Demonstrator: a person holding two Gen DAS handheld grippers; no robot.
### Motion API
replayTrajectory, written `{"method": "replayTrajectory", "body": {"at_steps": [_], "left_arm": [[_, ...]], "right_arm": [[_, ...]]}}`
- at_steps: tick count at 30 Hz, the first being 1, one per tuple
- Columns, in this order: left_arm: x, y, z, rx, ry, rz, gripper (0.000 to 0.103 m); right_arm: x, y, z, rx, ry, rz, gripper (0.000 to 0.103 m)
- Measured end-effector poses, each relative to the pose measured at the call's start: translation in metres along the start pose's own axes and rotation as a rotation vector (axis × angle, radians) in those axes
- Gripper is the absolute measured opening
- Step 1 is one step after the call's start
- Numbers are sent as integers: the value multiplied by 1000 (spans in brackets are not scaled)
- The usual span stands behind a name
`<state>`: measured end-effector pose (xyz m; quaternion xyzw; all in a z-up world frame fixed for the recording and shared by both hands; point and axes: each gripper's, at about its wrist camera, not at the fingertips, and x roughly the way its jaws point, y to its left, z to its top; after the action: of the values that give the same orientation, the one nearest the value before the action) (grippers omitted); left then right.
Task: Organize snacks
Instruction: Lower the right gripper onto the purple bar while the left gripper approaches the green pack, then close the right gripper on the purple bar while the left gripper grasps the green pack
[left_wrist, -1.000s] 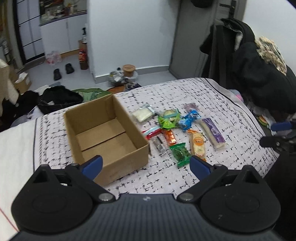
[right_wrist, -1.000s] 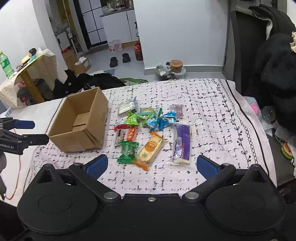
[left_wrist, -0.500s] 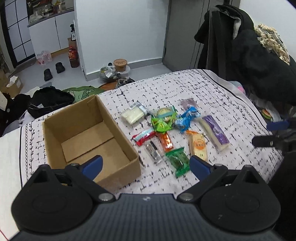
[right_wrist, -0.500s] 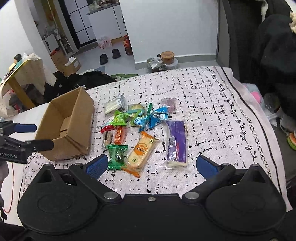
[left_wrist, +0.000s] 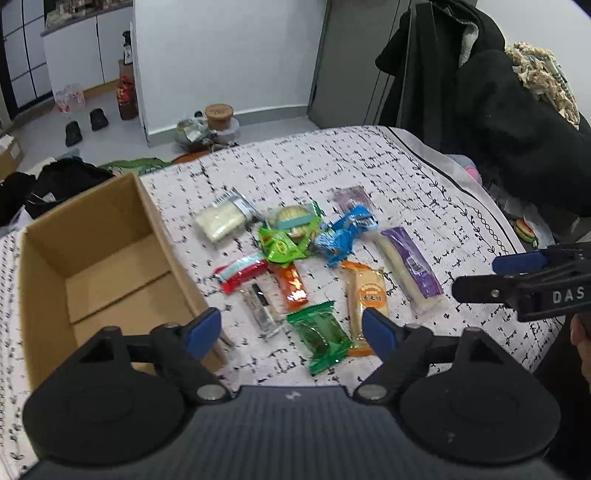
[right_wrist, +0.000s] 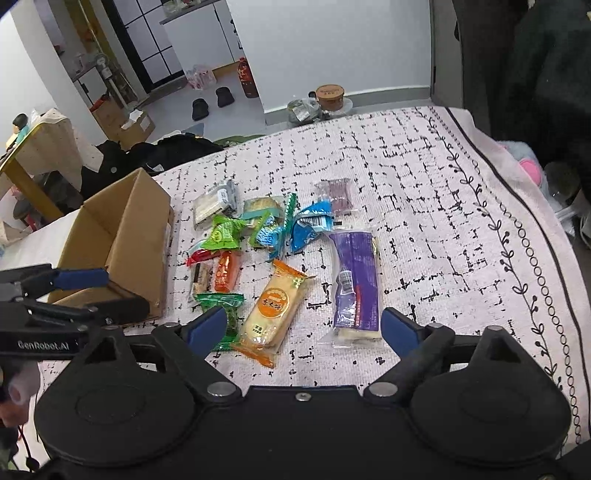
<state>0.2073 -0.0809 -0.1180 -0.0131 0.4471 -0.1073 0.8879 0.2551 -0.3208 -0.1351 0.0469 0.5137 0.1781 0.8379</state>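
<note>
Snacks (left_wrist: 321, 332), perhaps eleven packets, one open cardboard box (left_wrist: 92, 266), two grippers.

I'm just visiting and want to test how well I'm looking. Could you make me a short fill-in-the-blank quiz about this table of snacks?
1. The cardboard box on the patterned cloth has ______ inside it.
2. The long purple packet lies beside the ______ packet with the round label.
3. No snack is held: both the left gripper and the right gripper are ______.

Missing words: nothing; orange; open
</note>
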Motion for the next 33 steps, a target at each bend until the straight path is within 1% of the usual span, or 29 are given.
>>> {"method": "replayTrajectory", "body": {"at_steps": [5, 7, 9, 12, 15, 19, 25, 27, 28, 29, 30, 31, 32, 33], "left_arm": [[23, -3, -2, -37, 37, -16, 62], [33, -4, -3, -54, 44, -21, 58], [44, -5, -4, -75, 63, -8, 53], [56, -7, -4, -101, 80, -15, 52], [70, -9, -4, -127, 112, -17, 51], [83, -15, -5, -126, 142, -26, 51], [108, -15, -11, -149, 212, -9, 51], [111, -16, -13, -146, 212, -1, 51], [111, -17, -13, -139, 211, 4, 51], [111, -18, -13, -131, 210, 10, 49], [112, -19, -14, -128, 207, 18, 46], [112, -20, -15, -125, 203, 29, 36], [112, -20, -15, -124, 202, 42, 33], [111, -19, -15, -130, 200, 42, 31]], "right_arm": [[19, -12, 0, 42, 29, -7, 78], [27, -17, -1, 56, 37, -16, 74], [34, -22, -2, 72, 48, -24, 72], [42, -29, -4, 83, 52, -47, 72], [49, -33, -3, 86, 64, -51, 71], [58, -36, -1, 81, 72, -66, 71], [73, -32, 2, 55, 86, -74, 71], [77, -32, 2, 57, 88, -81, 71], [80, -33, 2, 61, 94, -84, 69], [83, -34, 1, 63, 103, -86, 66], [86, -35, -1, 66, 116, -84, 55], [88, -36, -2, 72, 132, -81, 48], [90, -37, -5, 74, 146, -80, 42], [88, -38, -6, 72, 148, -75, 40]]}}
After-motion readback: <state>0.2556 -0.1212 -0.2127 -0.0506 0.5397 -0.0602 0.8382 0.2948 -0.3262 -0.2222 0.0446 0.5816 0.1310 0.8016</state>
